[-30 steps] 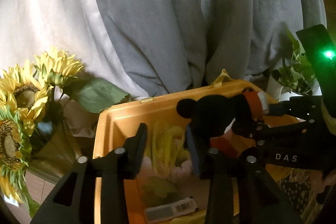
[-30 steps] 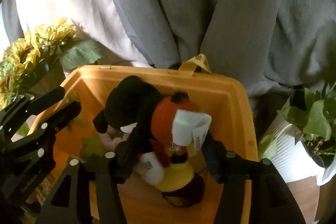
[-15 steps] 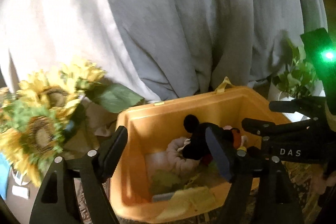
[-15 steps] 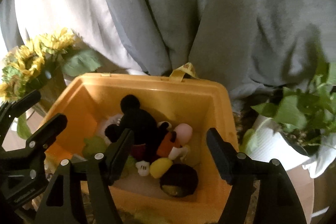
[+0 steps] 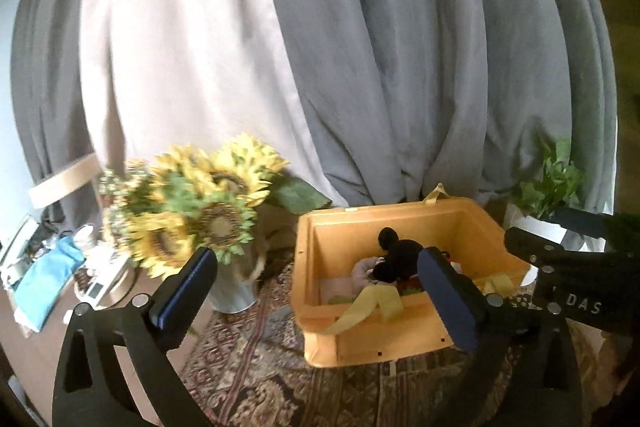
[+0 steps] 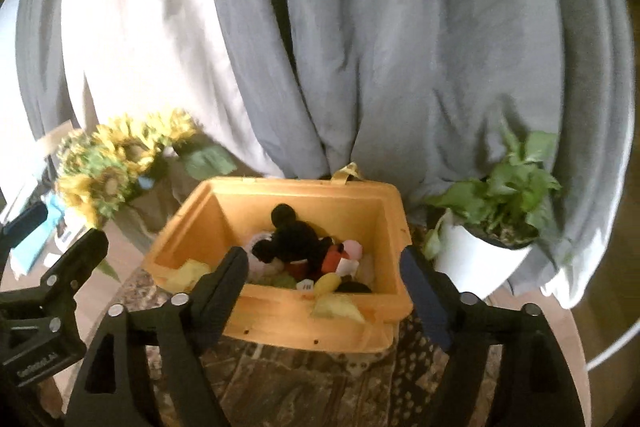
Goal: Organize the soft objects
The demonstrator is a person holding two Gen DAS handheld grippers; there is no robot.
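Now the left gripper (image 5: 316, 279) is spread wide with nothing between its fingers, low in the left wrist frame. Likewise the right gripper (image 6: 322, 273) stands spread and holds nothing, at the bottom of the right wrist frame. The black mouse plush (image 6: 294, 241) lies inside the orange bin (image 6: 280, 327) at frame centre, on top of other soft toys (image 6: 340, 263). Yellow straps (image 5: 368, 307) drape over the bin's near wall. Sunflowers (image 5: 208, 211) stand left of the bin, a potted plant (image 6: 500, 211) to its right, on a patterned rug (image 5: 260, 379).
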